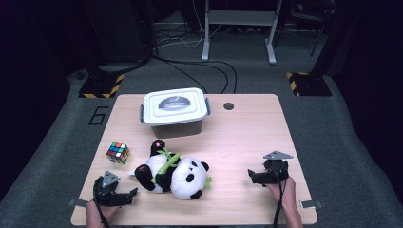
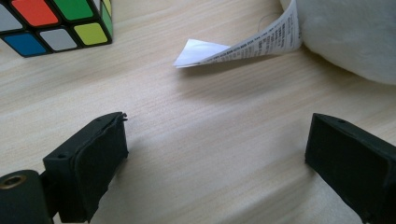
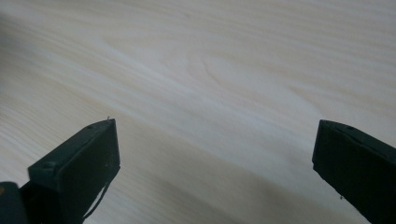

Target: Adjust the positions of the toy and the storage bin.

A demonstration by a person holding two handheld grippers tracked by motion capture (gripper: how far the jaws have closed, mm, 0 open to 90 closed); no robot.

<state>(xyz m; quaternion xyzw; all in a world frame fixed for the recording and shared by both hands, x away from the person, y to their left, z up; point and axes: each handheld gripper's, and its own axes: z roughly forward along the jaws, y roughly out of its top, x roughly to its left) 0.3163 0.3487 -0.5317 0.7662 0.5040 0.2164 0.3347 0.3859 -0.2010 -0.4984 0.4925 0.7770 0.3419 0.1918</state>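
Observation:
A panda plush (image 1: 173, 173) with a green ribbon lies on its back in the middle of the wooden table (image 1: 247, 137). My left gripper (image 1: 130, 195) rests low at the front left corner, pointing right toward the plush, jaws open and empty. Its own view shows the open gripper (image 2: 219, 154) over bare wood, with the plush's white fur (image 2: 355, 37) and its paper tag (image 2: 243, 42) just ahead. My right gripper (image 1: 253, 176) sits at the front right, pointing left at the plush, with a gap of table between them. Seen in its own view, the gripper (image 3: 219, 158) stands open over bare wood.
A colour cube (image 1: 118, 152) sits left of the plush, also seen as the cube (image 2: 56, 21) in the left gripper view. A white lidded box (image 1: 175, 111) stands at the back centre. A round hole (image 1: 228, 106) marks the table's far side.

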